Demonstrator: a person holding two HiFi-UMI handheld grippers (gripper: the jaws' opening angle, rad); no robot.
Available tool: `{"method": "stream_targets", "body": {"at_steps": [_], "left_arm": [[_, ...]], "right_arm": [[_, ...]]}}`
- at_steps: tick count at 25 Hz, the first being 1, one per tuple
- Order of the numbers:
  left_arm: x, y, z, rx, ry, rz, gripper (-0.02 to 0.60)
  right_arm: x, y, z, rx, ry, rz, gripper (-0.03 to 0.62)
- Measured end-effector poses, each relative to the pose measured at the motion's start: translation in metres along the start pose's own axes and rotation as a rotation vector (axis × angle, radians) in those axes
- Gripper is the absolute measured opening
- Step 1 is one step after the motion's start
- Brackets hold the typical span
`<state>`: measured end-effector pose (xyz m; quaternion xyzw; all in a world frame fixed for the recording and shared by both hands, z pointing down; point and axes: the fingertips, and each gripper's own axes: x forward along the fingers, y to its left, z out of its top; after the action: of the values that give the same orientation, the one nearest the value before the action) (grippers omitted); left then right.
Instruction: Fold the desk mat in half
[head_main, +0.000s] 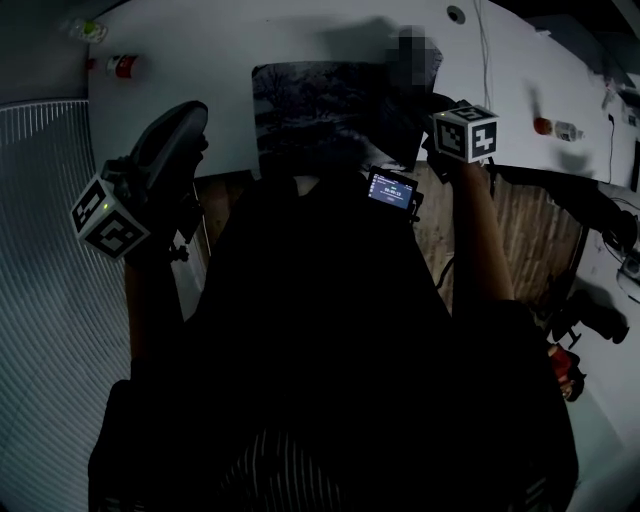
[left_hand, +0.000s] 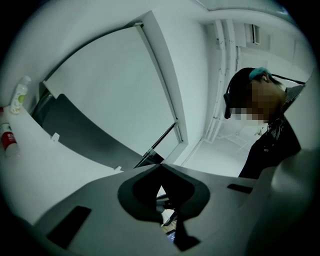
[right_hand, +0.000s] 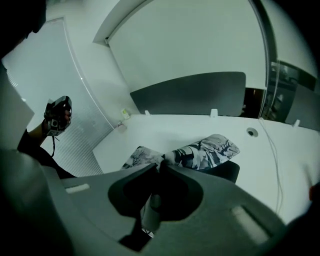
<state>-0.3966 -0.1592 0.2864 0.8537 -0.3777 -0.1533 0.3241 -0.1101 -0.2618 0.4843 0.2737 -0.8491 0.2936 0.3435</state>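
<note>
The right gripper (right_hand: 159, 169) is clenched on the near right edge of the desk mat (right_hand: 200, 150), lifting it off the white desk (right_hand: 190, 127). The left gripper (left_hand: 161, 169) is closed on nothing, raised at the left, clear of the desk.

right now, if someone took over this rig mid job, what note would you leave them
Left gripper: shut, empty, held off to the side of the desk, clear of the mat.
Right gripper: shut on an edge of the desk mat.
Desk mat: on the white desk, one side lifted and curling over, dark underside showing.
Done: edge picked up, fold begun.
Left: carry that edge over to the opposite one, lay it down, release.
</note>
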Motion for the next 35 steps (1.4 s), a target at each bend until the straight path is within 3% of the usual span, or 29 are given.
{"method": "stream_targets", "body": {"at_steps": [8, 11, 20, 22, 24, 28, 31, 33, 35], "left_arm": [[-0.062, 0.020, 0.009, -0.017, -0.005, 0.045, 0.006], [-0.082, 0.023, 0.012, -0.029, 0.011, 0.051, 0.006], [-0.099, 0.039, -0.002, -0.066, 0.010, 0.063, 0.006], [-0.101, 0.039, -0.003, -0.065, 0.010, 0.064, 0.006], [-0.101, 0.039, -0.006, -0.065, 0.016, 0.063, 0.006], [-0.095, 0.042, -0.010, -0.069, 0.035, 0.056, 0.006], [-0.097, 0.036, -0.004, -0.037, 0.046, 0.054, 0.008], [-0.093, 0.032, -0.001, 0.013, 0.063, 0.057, 0.008], [-0.081, 0.030, 0.002, 0.056, 0.071, 0.048, 0.008]], "right_arm": [[0.071, 0.081, -0.005, -0.113, 0.117, 0.101, 0.023], [0.106, 0.105, -0.018, -0.149, 0.198, 0.098, 0.023], [0.204, 0.152, -0.049, -0.154, 0.343, 0.146, 0.035], [0.221, 0.171, -0.060, -0.121, 0.371, 0.184, 0.071], [0.229, 0.191, -0.064, -0.091, 0.371, 0.243, 0.154], [0.214, 0.222, -0.039, 0.042, 0.248, 0.423, 0.164], [0.167, 0.247, 0.023, 0.123, 0.010, 0.547, 0.125], [0.123, 0.259, 0.067, 0.107, -0.159, 0.589, 0.005], [0.080, 0.265, 0.102, 0.083, -0.299, 0.632, 0.003]]}}
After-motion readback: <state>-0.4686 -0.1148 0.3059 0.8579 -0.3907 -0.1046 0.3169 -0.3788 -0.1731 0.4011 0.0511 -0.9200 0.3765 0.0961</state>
